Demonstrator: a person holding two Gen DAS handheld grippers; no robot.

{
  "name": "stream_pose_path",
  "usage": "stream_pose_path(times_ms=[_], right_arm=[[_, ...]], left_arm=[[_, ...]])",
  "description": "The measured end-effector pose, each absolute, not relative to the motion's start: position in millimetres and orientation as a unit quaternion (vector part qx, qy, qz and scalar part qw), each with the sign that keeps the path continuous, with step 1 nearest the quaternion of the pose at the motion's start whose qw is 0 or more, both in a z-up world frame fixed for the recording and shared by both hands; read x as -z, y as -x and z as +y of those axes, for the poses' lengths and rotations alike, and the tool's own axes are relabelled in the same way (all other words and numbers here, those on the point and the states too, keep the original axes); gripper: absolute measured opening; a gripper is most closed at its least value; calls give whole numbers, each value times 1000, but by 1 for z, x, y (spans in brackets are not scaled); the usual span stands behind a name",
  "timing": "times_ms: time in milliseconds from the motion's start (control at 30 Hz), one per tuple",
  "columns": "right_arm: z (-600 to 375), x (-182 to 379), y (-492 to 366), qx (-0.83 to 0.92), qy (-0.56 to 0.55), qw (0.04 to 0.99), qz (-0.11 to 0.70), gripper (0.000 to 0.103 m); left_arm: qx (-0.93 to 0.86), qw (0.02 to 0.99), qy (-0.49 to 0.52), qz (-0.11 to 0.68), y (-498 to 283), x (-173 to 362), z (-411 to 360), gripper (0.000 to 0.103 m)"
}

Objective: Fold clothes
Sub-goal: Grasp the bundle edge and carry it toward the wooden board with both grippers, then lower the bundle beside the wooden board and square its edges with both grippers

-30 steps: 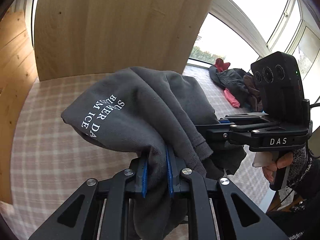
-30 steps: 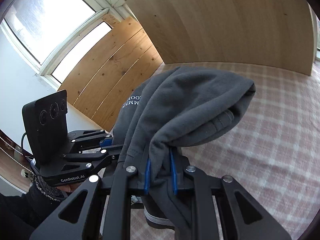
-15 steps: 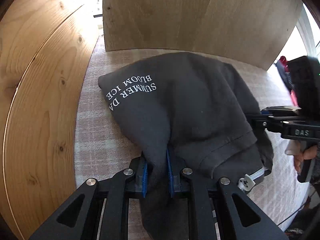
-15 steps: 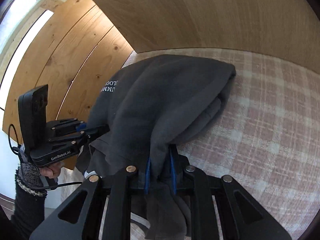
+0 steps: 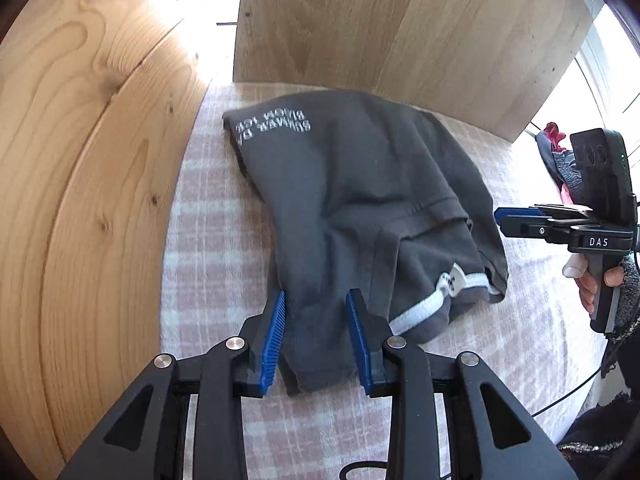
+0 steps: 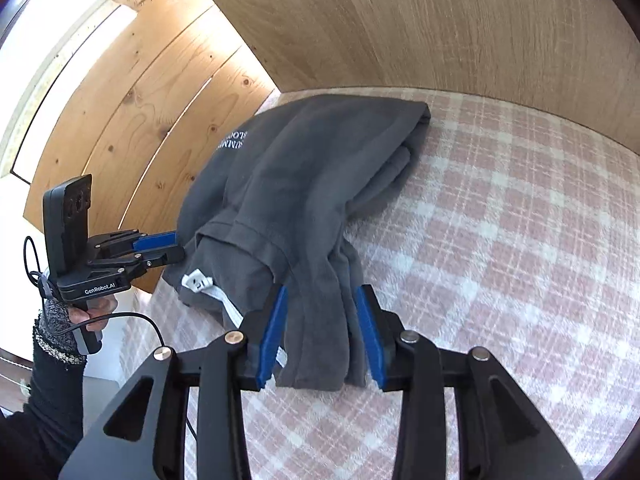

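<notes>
A dark grey sweatshirt lies folded on the pink checked blanket, its white lettering at the far left corner. My left gripper is open at the garment's near edge, and a loose fold of fabric lies between its blue pads. My right gripper is also open, with a slack bunch of the sweatshirt lying between its fingers. Each gripper shows side-on in the other's view: the right gripper and the left gripper, both at the garment's hem.
Wooden panels wall the blanket on the left and the back. A pile of other clothes lies far right by the window. A person's hand holds the left gripper's handle. Bare blanket spreads to the right of the sweatshirt.
The sweatshirt, held up in both shut grippers a second ago, has come down flat on the blanket near the wooden corner. Both grippers have opened and let it go.
</notes>
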State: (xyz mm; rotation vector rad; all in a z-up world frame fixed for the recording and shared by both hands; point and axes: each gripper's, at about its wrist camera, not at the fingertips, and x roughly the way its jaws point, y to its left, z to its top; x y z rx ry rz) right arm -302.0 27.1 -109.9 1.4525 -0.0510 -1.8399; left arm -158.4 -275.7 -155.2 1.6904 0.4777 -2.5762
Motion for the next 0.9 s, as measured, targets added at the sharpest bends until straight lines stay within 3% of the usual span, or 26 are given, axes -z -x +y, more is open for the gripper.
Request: stream_pose_path(times_ms=[167, 267, 300, 333, 433, 533, 633, 700, 800, 900], right_arm=[[23, 130, 296, 710, -594, 377, 1, 36], [25, 135, 297, 704, -592, 392, -25, 36], [26, 138, 299, 691, -602, 397, -45, 25], [27, 142, 301, 677, -613, 402, -66, 17], [28, 128, 295, 678, -602, 416, -70, 16], [35, 101, 283, 707, -582, 401, -18, 16], [28, 104, 271, 719, -586, 361, 97, 16], [26, 107, 265, 717, -589, 341, 149, 16], [35, 89, 265, 732, -579, 327, 147, 22], [35, 62, 268, 767, -529, 329, 153, 23]], left_arm=[[816, 24, -552, 172, 156, 171, -276, 33], [817, 16, -545, 186, 158, 174, -279, 32], [816, 15, -546, 192, 159, 174, -281, 29], [813, 16, -548, 195, 160, 174, -284, 17], [810, 11, -549, 204, 162, 164, -290, 7], [821, 19, -557, 127, 163, 141, -277, 7], [813, 25, -578, 57, 162, 133, -265, 13], [787, 41, -615, 32, 160, 155, -261, 13], [802, 40, -590, 87, 153, 146, -269, 11], [830, 38, -539, 137, 146, 121, -277, 19]])
